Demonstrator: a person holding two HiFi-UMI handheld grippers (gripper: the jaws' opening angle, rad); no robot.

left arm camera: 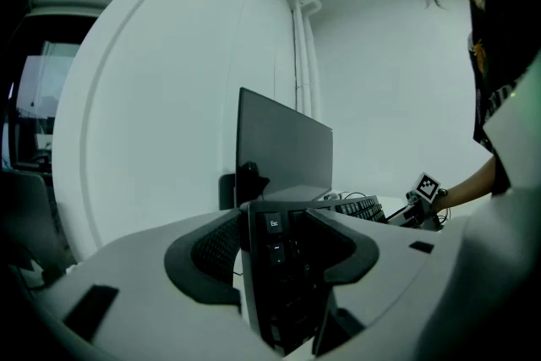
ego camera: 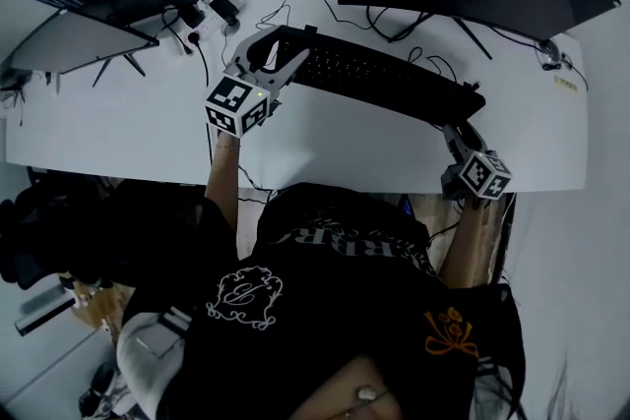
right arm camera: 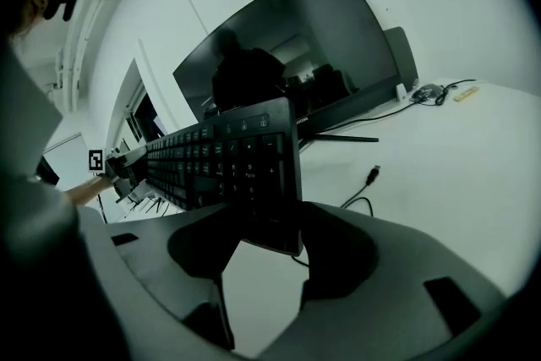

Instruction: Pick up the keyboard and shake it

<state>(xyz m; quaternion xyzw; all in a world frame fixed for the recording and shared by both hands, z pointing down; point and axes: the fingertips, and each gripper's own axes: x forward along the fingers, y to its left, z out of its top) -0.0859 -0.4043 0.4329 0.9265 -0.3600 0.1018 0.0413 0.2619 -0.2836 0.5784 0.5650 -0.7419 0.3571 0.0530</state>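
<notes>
The person wears a black top (ego camera: 335, 330) printed with white lettering, a white crest and an orange emblem. The left gripper (ego camera: 279, 54) and right gripper (ego camera: 461, 125) are pale grey, each carrying a cube (ego camera: 236, 105) of black-and-white square markers.

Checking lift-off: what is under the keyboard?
Under the keyboard, held by the left gripper and right gripper, the white desk and a black cable show. Its underside is hidden.

Head view steeply down; gripper views share keyboard (ego camera: 384, 76).
</notes>
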